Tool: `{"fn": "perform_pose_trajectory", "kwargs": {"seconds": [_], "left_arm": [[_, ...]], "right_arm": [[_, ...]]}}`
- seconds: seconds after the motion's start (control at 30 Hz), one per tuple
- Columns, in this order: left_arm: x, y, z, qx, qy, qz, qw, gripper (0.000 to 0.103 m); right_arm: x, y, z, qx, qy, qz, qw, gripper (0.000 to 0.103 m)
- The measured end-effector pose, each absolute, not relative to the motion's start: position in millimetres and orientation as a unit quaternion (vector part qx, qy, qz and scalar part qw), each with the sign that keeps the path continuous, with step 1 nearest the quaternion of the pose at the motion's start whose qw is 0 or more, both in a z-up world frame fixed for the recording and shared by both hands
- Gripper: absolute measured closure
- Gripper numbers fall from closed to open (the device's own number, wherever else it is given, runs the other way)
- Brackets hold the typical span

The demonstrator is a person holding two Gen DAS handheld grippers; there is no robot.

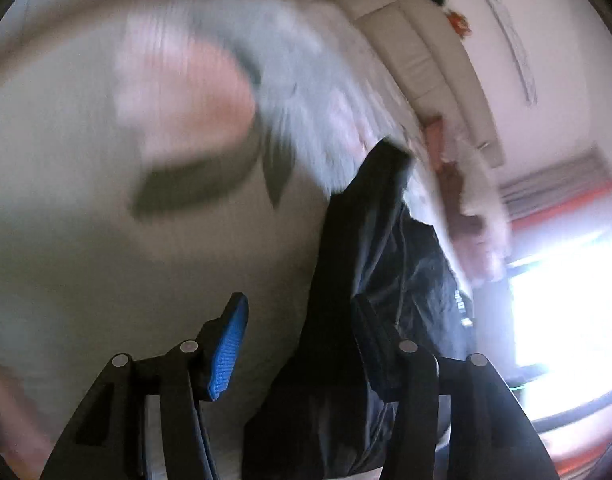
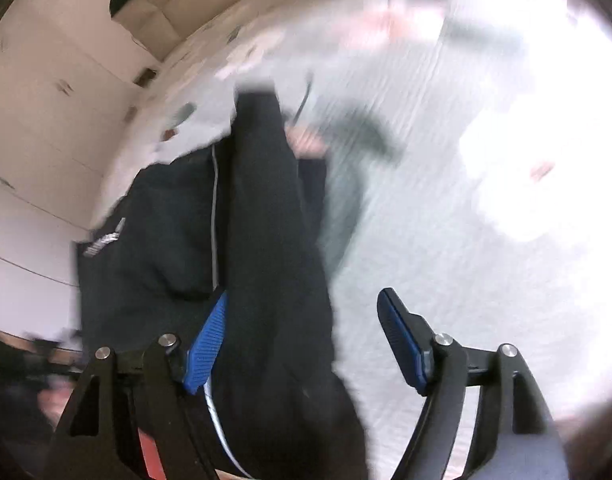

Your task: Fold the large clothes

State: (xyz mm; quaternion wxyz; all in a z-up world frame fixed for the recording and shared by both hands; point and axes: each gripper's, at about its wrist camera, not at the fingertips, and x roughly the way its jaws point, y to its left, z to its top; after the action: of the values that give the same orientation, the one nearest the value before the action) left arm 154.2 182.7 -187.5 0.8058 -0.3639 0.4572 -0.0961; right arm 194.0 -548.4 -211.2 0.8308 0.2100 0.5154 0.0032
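Note:
A dark navy jacket [image 1: 369, 280] lies on a pale patterned bed cover [image 1: 86, 200]. In the left wrist view my left gripper [image 1: 302, 344] is open, its blue-padded left finger over the cover and its right finger over the jacket fabric. In the right wrist view the same jacket [image 2: 266, 240], with a thin white zip line and a small white logo, runs up between the fingers. My right gripper [image 2: 306, 344] is open, jaws wide apart, the jacket's edge by the left pad. Both views are motion-blurred.
A padded cream headboard [image 1: 417, 52] stands at the far end of the bed. A bright window [image 1: 565, 300] with red-trimmed curtain is at right. White wardrobe doors [image 2: 46, 120] stand to the left in the right wrist view.

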Motion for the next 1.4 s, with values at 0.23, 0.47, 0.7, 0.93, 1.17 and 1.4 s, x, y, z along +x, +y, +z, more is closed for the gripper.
{"fn": "perform_pose_trajectory", "kwargs": {"seconds": [0.23, 0.47, 0.7, 0.93, 1.17, 1.4], "left_arm": [[144, 77, -112, -0.205, 0.426, -0.157, 0.867, 0.046], [140, 26, -172, -0.104, 0.489, -0.099, 0.860, 0.043], [125, 18, -127, -0.105, 0.464, -0.105, 0.873, 0.043], [135, -35, -144, -0.027, 0.510, -0.116, 0.852, 0.037], [146, -19, -162, -0.079, 0.526, -0.117, 0.839, 0.021], [136, -20, -158, -0.076, 0.512, -0.106, 0.849, 0.020]], "right_arm": [[197, -414, -161, 0.039, 0.471, 0.028, 0.881, 0.023], [183, -387, -262, -0.007, 0.536, 0.016, 0.844, 0.021], [160, -394, -221, 0.031, 0.508, 0.048, 0.859, 0.022], [226, -363, -208, 0.033, 0.498, 0.036, 0.866, 0.022], [293, -343, -263, 0.047, 0.534, -0.007, 0.844, 0.000], [270, -356, -249, 0.070, 0.517, 0.024, 0.853, 0.004]]}}
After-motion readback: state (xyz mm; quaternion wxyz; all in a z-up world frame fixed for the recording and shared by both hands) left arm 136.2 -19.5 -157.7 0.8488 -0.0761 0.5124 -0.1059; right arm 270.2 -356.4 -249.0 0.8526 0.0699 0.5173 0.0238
